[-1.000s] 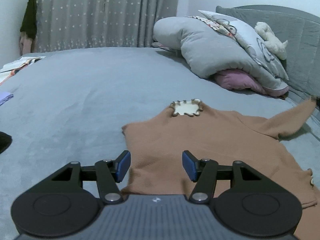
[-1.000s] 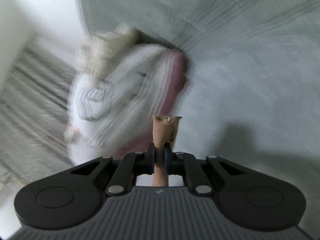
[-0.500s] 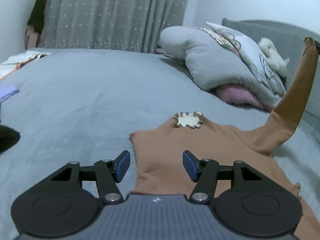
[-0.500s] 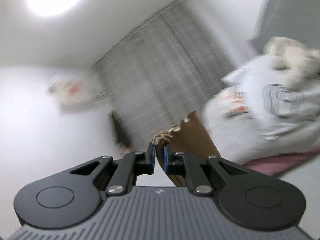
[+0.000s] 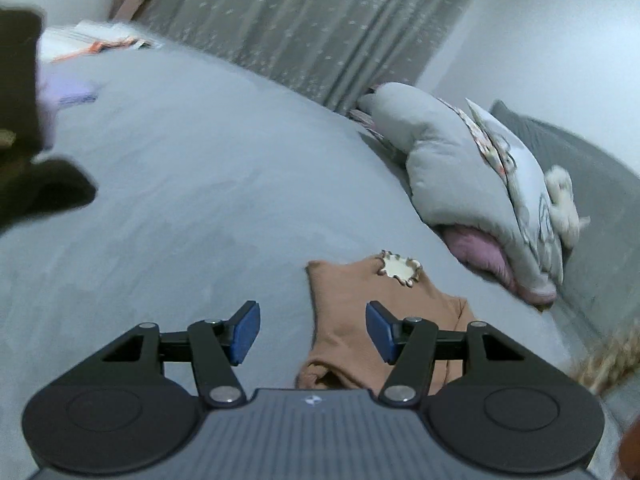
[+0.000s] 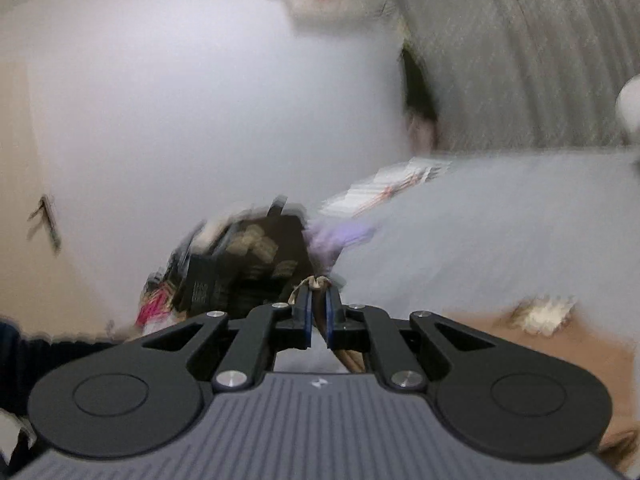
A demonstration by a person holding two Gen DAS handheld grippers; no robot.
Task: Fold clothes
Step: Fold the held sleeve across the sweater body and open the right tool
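Right gripper (image 6: 316,312), clamping the sleeve cuff (image 6: 316,282), is swinging it across over the brown top (image 5: 360,320), lying ahead of the half-open, empty left gripper (image 5: 312,330). Advice: lay sleeve flat, edges aligned.

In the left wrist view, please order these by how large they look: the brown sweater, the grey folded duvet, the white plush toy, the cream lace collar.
Largest to smallest, as they appear:
1. grey folded duvet
2. brown sweater, though the tongs partly hide it and it lies nearer the camera
3. white plush toy
4. cream lace collar
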